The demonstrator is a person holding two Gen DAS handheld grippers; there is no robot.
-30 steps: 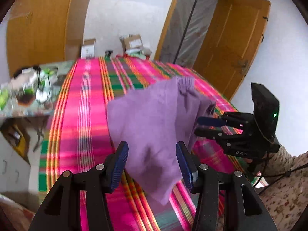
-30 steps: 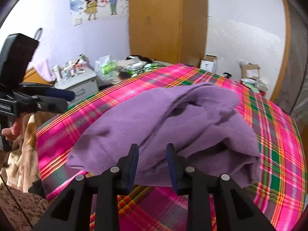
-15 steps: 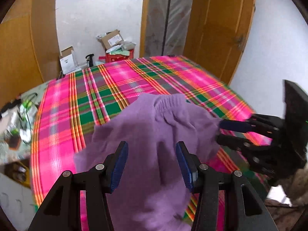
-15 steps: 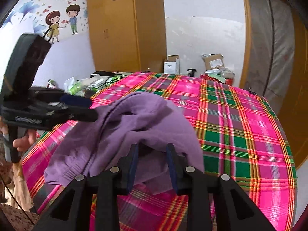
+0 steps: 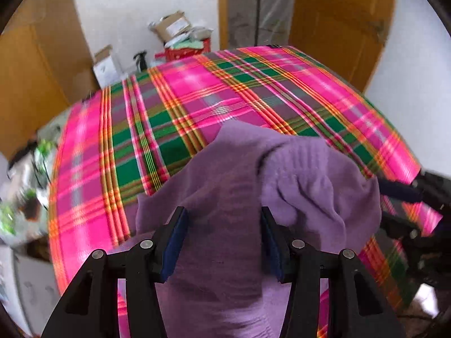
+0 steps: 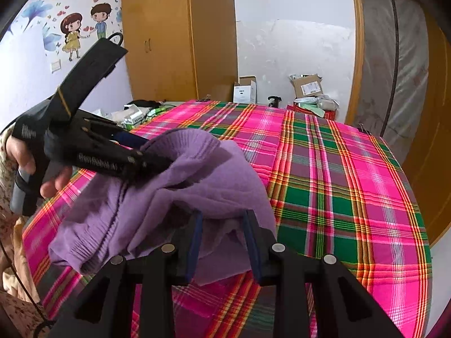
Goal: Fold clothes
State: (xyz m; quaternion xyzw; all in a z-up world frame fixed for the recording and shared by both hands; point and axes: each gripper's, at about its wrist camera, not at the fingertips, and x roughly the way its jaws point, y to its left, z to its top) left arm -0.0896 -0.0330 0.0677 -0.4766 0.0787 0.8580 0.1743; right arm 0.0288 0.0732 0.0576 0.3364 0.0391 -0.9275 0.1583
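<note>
A purple knit garment (image 5: 234,197) is lying bunched in a loose heap on the near part of a bed covered with a pink, green and orange plaid bedspread (image 5: 197,104). A ribbed edge of the garment (image 6: 194,140) is standing up at the top of the heap, and another ribbed edge is hanging at its lower left in the right wrist view.

The left tool (image 5: 222,242) is hovering over the heap with its blue-padded fingers (image 5: 174,239) spread wide apart, purple fabric showing between them; it is gripping nothing. In the right wrist view the same tool (image 6: 157,156) is reaching in from the left, its tips sitting against the raised fold, and a hand (image 6: 25,163) is wrapping around its handle.

The right tool (image 6: 222,242) is also standing open, its pads on either side of the near edge of the heap, with cloth lying between them but not pinched. In the left wrist view it (image 5: 394,205) is showing at the right edge, blurred, just beside the garment.

Beyond the far end of the bed, cardboard boxes (image 6: 307,86) are sitting on the floor against a white wall, next to a wooden wardrobe (image 6: 172,36). Cartoon stickers (image 6: 84,25) are decorating the wall at left.
</note>
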